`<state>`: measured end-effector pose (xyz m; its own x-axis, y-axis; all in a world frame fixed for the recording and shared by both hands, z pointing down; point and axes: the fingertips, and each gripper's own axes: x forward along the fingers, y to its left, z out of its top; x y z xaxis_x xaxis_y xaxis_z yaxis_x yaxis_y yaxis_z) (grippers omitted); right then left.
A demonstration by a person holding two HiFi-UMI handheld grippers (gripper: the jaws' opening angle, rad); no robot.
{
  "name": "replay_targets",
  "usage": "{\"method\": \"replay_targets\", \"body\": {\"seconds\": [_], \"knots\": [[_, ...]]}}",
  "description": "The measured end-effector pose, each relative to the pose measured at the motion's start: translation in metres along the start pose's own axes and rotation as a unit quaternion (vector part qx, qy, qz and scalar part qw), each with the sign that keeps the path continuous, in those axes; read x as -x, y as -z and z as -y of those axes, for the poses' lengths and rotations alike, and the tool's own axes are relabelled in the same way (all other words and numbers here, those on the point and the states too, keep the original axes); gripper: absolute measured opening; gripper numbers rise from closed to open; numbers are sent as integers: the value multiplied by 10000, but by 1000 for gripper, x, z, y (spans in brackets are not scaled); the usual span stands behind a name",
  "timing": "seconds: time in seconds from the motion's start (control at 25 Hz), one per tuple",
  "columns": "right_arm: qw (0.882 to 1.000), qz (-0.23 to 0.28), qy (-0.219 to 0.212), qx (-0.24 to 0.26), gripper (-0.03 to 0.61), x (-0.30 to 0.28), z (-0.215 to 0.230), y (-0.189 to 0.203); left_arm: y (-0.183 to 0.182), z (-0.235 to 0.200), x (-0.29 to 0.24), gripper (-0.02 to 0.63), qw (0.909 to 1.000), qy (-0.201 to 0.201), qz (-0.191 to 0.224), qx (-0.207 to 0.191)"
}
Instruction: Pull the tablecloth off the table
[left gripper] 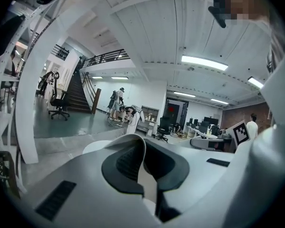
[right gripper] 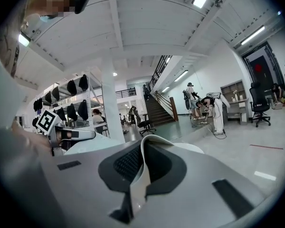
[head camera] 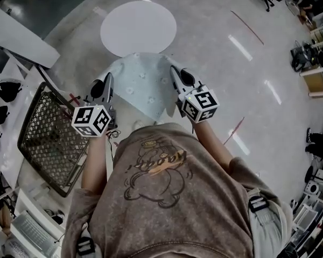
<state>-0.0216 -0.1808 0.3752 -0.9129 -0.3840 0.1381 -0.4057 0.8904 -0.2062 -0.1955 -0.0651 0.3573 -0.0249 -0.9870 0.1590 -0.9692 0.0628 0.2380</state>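
Note:
A pale blue tablecloth (head camera: 142, 85) with small flower prints hangs in the air between my two grippers, off the round white table (head camera: 138, 27) that stands bare just beyond it. My left gripper (head camera: 108, 80) is shut on the cloth's left corner, and my right gripper (head camera: 175, 72) is shut on its right corner. In the left gripper view a thin fold of cloth (left gripper: 143, 152) is pinched between the dark pads of the left gripper (left gripper: 145, 146). The right gripper view shows the same: a strip of cloth (right gripper: 143, 167) clamped in the right gripper (right gripper: 143, 148). Both grippers point upward and outward.
A black wire basket (head camera: 51, 133) stands on the floor at my left. A long white panel (head camera: 21, 39) lies at the upper left. Shelving and boxes (head camera: 317, 74) line the right edge. Red tape marks (head camera: 246, 27) cross the grey floor.

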Motion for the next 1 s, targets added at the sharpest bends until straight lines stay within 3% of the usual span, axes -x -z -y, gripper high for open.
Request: {"method": "replay_targets", "body": {"seconds": [1.0], "knots": [[9992,-145,-1,-362,9,-14,9,30,33,-9,-8,20,9994,-135,-225,214]]}}
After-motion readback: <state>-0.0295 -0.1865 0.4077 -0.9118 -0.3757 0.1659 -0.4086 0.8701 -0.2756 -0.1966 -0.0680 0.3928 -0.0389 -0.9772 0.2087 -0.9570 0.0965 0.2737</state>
